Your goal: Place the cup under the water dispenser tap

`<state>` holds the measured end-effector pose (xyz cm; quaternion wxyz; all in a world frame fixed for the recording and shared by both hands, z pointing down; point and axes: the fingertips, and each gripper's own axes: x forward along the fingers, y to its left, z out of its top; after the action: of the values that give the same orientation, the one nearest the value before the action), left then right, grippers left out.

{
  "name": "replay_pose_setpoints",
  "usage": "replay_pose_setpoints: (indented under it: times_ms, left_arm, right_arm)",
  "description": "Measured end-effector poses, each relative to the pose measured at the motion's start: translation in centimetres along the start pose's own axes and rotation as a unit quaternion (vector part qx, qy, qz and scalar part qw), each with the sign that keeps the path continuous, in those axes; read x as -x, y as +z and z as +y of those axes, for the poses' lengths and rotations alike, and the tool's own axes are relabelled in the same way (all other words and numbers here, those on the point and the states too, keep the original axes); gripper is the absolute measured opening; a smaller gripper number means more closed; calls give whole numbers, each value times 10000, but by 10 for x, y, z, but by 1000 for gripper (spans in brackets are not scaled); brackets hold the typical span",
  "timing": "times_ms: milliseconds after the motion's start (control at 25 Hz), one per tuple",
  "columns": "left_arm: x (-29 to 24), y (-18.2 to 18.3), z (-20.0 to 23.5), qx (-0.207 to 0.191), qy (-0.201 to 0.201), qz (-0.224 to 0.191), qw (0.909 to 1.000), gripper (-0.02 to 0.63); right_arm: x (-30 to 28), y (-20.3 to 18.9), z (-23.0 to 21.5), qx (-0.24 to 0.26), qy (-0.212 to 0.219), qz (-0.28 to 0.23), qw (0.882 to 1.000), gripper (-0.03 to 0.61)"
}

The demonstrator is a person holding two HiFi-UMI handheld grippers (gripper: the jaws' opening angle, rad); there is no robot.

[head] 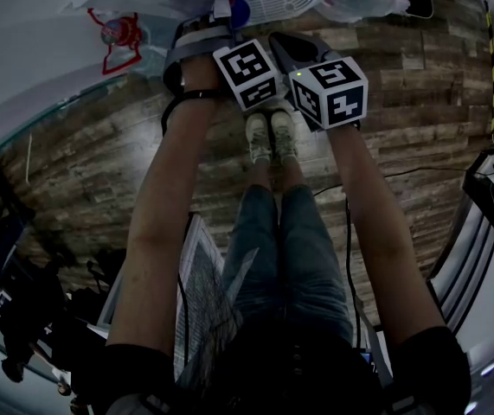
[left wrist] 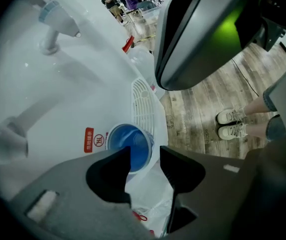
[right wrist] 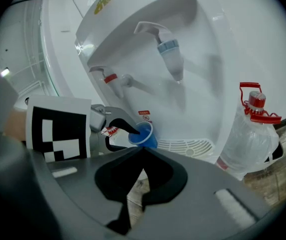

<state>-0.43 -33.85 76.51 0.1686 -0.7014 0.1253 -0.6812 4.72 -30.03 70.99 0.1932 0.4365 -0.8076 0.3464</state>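
the cup is a small blue plastic one. it looks light and thin-walled, so it should tip or skate at a slight knock and buckle under a hard squeeze. the safest hold is probably a gentle pinch on the wall just below the rim, one jaw inside the mouth and one outside. in the right gripper view it stands at lower centre, at the left end of the drip grille. that puts it below and left of the blue tap and below and right of the red tap.

the left gripper is open. in its own view the left jaw lies over the cup's mouth and the right jaw sits just outside the wall, with a sliver of gap, so nothing is pinched. the right gripper is closed on nothing, its tips meeting, back from the dispenser.

several things are hard to settle:
- whether the cup sits squarely under a spout, since the wide lens bends everything
- whether it stands upright or leans a little
- whether the left jaw touches its rim
- whether it holds water

the jaws hide its base in both gripper views. in the head view the grippers' bulk covers their jaws, and the cup shows only as a blue scrap at the top edge. a bottle with a red cap stands right of the grille.
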Motion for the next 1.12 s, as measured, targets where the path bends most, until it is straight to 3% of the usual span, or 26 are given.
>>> replay_pose_setpoints:
  times_ms: [520, 1120]
  left_arm:
    - [45, -2, 6, 656, 249, -348, 9969, 189]
    - [145, 0, 23, 1657, 434, -1024, 9799, 189]
  right_arm:
    - [16, 18, 19, 182, 51, -62, 9998, 0]
    - [59, 53, 55, 436, 92, -152, 9989, 0]
